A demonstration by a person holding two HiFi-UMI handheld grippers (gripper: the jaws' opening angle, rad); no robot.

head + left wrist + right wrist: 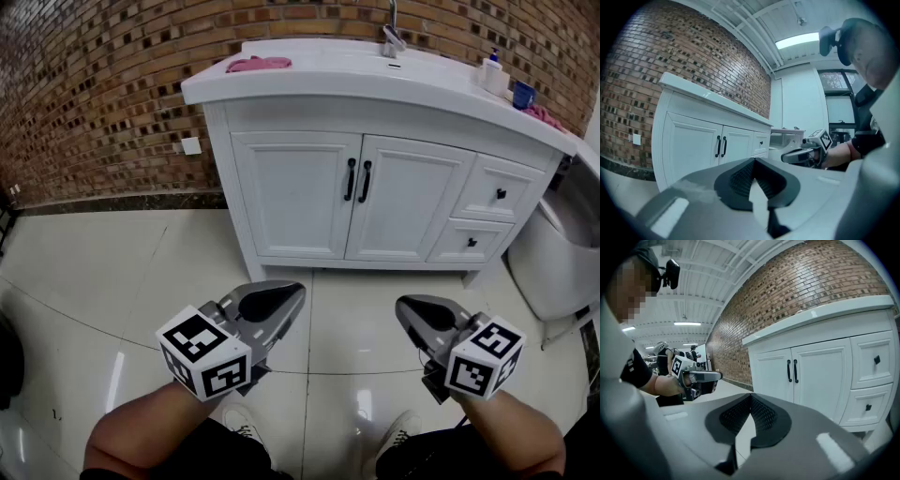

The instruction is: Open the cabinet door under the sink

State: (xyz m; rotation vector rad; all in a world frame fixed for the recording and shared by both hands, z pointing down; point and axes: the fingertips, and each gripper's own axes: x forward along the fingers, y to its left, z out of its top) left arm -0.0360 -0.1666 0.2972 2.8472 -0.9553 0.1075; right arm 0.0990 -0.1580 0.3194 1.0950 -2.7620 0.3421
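Seen from well back: white cabinet (375, 234) under the sink (356, 58), both doors shut, black bar handles (350, 179) upright side by side at the centre seam, drawers (499, 192) to the right. Left gripper (292, 296) and right gripper (405, 309) held low over the tiled floor (112, 272), apart from each other and far short of the doors, pointing roughly level toward the cabinet. Left fingers (736, 178) pressed together at the tips, nothing between them; right fingers (764, 418) likewise fully closed and empty. By the look of things, an approach not yet begun, with the whole task ahead. To do it well: pick one handle, most likely the nearer one for the chosen gripper, and spread the fingers before arriving, not at the door. Come in level and square to the bar, one finger on each side of it, without catching the neighbouring handle just beside it. Close firmly, then pull back along the door's arc, not straight out, keeping the idle gripper clear of the swing.
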